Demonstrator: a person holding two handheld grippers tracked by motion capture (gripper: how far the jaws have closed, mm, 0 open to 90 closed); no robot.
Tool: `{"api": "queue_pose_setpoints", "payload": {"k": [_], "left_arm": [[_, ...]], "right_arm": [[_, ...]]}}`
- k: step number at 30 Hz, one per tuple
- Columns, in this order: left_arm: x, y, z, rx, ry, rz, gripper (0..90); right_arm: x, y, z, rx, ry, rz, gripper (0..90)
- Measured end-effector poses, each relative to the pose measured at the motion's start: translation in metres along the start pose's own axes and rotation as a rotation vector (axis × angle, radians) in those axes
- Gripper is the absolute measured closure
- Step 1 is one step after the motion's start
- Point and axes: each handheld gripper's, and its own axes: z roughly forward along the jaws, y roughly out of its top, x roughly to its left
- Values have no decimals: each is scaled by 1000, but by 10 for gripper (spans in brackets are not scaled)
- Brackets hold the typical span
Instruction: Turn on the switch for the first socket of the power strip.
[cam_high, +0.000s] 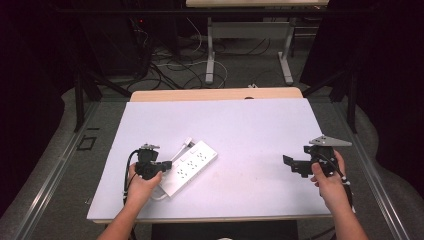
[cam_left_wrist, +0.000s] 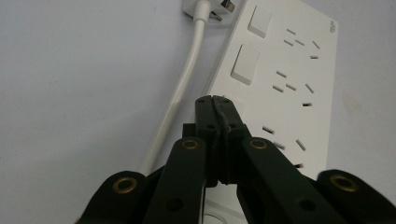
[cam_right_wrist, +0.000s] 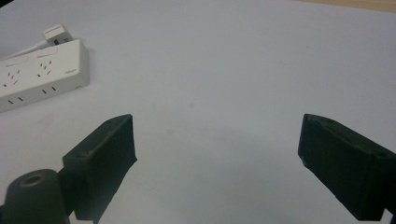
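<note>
A white power strip (cam_high: 192, 162) lies at an angle on the left half of the white-covered table (cam_high: 240, 125). Its white cable (cam_left_wrist: 180, 93) runs along its side to a plug (cam_high: 188, 142) at the far end. My left gripper (cam_high: 167, 164) is shut with nothing between its jaws. In the left gripper view its tips (cam_left_wrist: 215, 100) sit at the near edge of the power strip (cam_left_wrist: 289, 70), just below two rocker switches (cam_left_wrist: 245, 63). My right gripper (cam_high: 294, 166) hovers open over bare table at the right. The right gripper view shows the right gripper (cam_right_wrist: 217, 140) spread wide, with the power strip (cam_right_wrist: 42, 72) far off.
A wooden table edge (cam_high: 215, 94) shows beyond the white cover. Behind it on the floor are cables (cam_high: 170, 65) and the legs of another desk (cam_high: 210, 55). Dark curtains flank both sides.
</note>
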Motion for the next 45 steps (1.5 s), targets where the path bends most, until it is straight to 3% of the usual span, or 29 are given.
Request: {"api": "queue_pose_setpoints", "payload": {"k": [4, 8, 33, 45], "left_arm": [[2, 1, -2, 19, -15, 0, 900], [1, 0, 0, -1, -8, -2, 900], [0, -2, -5, -6, -23, 7, 882], [1, -3, -4, -20, -42, 22, 770]], "right_arm": [[1, 0, 0, 4, 13, 6, 105], [0, 0, 0, 6, 12, 6, 105], [1, -1, -1, 9, 6, 6, 105], [1, -2, -1, 3, 3, 13, 105]]}}
